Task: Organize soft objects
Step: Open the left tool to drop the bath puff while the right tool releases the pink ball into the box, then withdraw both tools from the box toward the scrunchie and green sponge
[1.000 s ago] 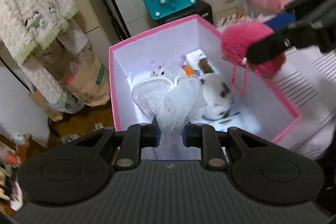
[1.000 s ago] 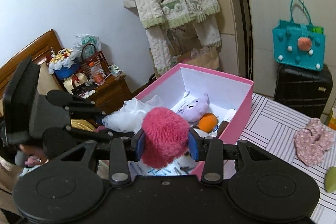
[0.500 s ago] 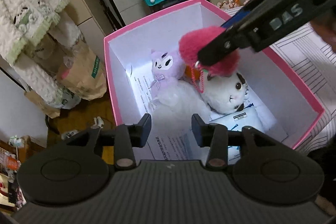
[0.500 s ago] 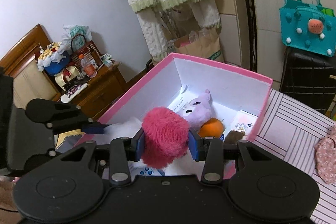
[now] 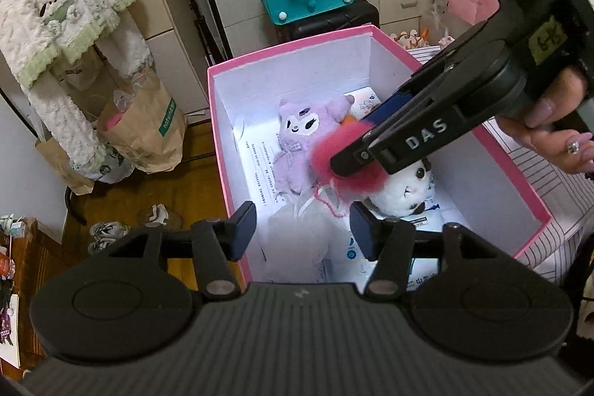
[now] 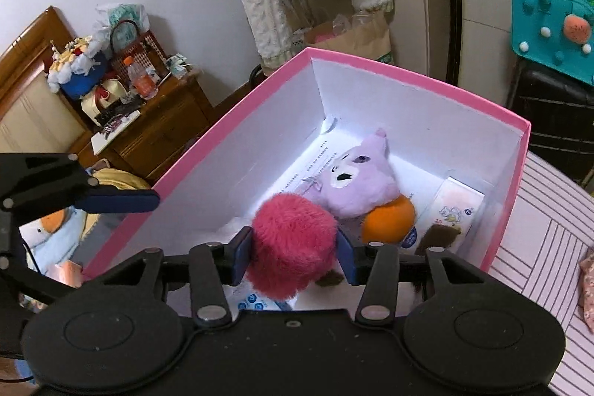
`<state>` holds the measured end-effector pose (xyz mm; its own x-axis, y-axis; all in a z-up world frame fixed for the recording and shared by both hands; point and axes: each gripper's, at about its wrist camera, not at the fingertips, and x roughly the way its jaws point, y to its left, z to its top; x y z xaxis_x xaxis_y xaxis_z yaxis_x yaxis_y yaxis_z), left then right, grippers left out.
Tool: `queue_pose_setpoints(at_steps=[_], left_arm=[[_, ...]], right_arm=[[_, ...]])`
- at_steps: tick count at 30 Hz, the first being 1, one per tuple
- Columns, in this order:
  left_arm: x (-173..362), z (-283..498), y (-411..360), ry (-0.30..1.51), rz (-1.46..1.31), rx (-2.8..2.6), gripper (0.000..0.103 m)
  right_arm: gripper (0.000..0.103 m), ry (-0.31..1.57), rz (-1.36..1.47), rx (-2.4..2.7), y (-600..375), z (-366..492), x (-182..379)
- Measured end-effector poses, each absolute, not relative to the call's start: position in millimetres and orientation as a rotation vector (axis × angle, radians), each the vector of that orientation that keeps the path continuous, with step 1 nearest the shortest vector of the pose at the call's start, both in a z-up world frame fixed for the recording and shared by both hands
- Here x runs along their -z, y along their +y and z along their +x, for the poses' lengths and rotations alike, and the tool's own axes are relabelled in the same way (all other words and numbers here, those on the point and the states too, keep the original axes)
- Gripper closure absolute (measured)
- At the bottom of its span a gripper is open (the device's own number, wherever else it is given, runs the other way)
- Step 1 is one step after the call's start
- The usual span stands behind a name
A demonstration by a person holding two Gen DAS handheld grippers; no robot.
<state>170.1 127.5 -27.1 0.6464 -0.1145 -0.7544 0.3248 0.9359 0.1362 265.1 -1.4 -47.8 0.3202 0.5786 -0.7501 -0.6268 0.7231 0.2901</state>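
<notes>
Pink card forms the rim of the box, into which the soft things are being gathered, and in the left wrist view it is looked down into from its near end. The left gripper is seen with its jaws opening and nothing between them, held over a white mesh puff that lies on the box floor beneath. Beyond it a purple plush and a white plush lie inside, and the right gripper is reached in from the right. In the right wrist view the right gripper is seen with the red pom-pom between its 2 pads, the jaws opening, probably so that it drops among the plush toys; contact looks light. An orange ball is lodged beside the purple plush.
</notes>
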Motion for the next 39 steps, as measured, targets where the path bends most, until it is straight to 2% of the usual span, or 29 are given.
queue_pose_setpoints(at_steps=[3, 10, 21, 27, 39], left_arm=[[25.3, 169.0, 127.9, 0.828, 0.258, 0.256, 0.040], [17.9, 162.3, 129.2, 0.823, 0.221, 0.275, 0.030], [-4.8, 136.7, 117.3, 0.821, 0.203, 0.340, 0.027], [-20.5, 113.8, 104.7, 0.812, 0.224, 0.373, 0.022], [-24.4, 76.4, 56.5, 0.851, 0.277, 0.476, 0.014]], right_arm=[[0.043, 0.936, -0.028, -0.797, -10.8, 260.4, 40.2], [0.043, 0.853, -0.020, -0.769, -40.6, 234.3, 17.4], [0.043, 0.751, -0.043, -0.765, -76.4, 172.5, -15.3], [0.039, 0.720, -0.069, -0.771, -91.6, 139.1, -32.5], [0.033, 0.745, -0.069, -0.746, -148.3, 87.3, -34.0]])
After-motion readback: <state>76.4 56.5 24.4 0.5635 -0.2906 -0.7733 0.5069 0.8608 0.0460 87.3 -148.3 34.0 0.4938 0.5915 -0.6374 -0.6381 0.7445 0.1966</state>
